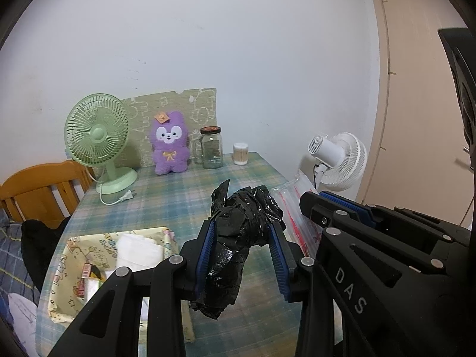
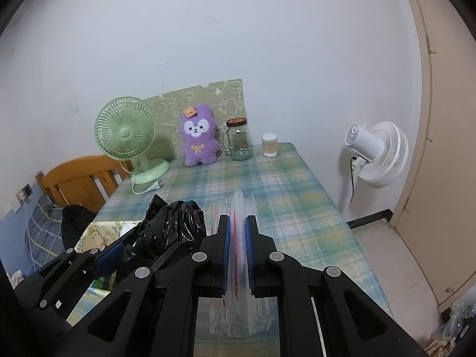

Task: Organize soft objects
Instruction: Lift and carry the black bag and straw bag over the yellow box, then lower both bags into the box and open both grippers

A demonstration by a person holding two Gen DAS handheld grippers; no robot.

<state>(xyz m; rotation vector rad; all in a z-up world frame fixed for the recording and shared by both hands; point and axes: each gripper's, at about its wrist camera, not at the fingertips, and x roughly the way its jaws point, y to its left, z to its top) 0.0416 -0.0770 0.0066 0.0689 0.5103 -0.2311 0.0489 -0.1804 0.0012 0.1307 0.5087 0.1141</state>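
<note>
- Your left gripper (image 1: 242, 255) has its blue pads clamped on a crumpled wad of shiny black plastic bags (image 1: 238, 232), lifted above the near part of the plaid-clothed table (image 1: 184, 190).
- Your right gripper (image 2: 237, 247) has its fingers pinched nearly together on a flat stack of clear zip-lock bags with red seal strips (image 2: 238, 208), also held off the cloth, just right of the black wad.
- Both loads look very light and limp. Expect the black film to spring back and shed loose ends, so keep the hold across its thick middle, where the pads now sit.
- The clear stack is probably slippery, layer on layer; a pinch near the red seal edge, where the sheets are thickest, should stop single bags sliding out.
- The cream patterned fabric basket (image 1: 68, 270) sits at the near left, already holding white packets; it reads as the likely home for both bundles.
- Far back stand a purple plush toy (image 1: 170, 148) and a green desk fan (image 1: 98, 145), well apart from your grippers.
</note>
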